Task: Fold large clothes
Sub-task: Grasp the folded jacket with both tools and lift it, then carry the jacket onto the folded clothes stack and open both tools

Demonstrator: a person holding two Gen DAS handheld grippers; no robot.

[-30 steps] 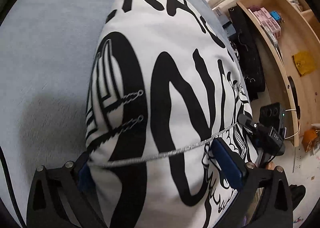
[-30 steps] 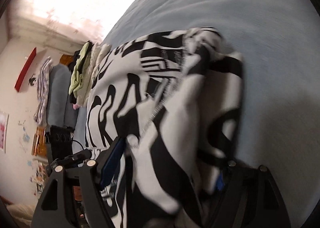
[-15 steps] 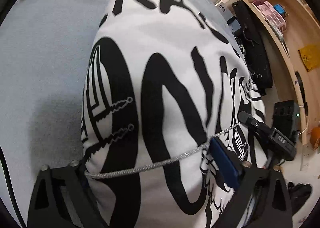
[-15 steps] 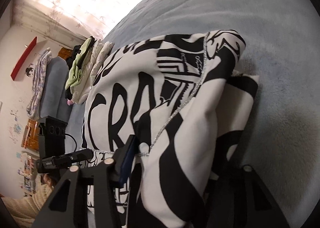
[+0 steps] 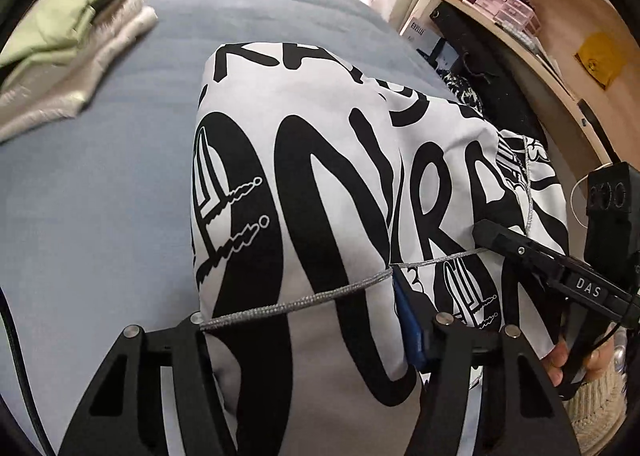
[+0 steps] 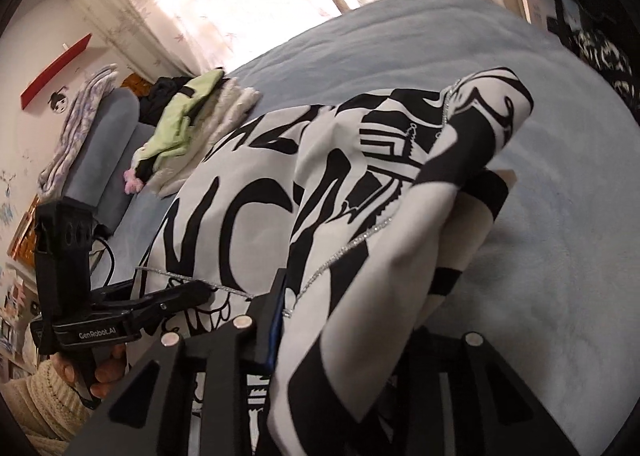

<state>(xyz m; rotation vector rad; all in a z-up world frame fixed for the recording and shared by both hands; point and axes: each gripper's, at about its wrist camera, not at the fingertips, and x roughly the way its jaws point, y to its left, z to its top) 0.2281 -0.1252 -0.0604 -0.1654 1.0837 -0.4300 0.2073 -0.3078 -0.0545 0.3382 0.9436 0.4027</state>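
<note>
While lifted by its near hem, black-and-white printed garment (image 5: 320, 176) drapes over the near edge of the blue bed (image 5: 100, 196), far end resting mid-surface. Left gripper (image 5: 304, 320) clamped on fabric near the silver drawstring (image 5: 320, 296); right gripper (image 6: 360, 320) likewise pinching a bunched fold. Judged risks: uneven pull between grips skews the fold line; thick bunching in the right jaws may slip out; drawstring may snag on a finger. Stack of folded clothes (image 5: 68, 48) at the far left corner, well apart.
</note>
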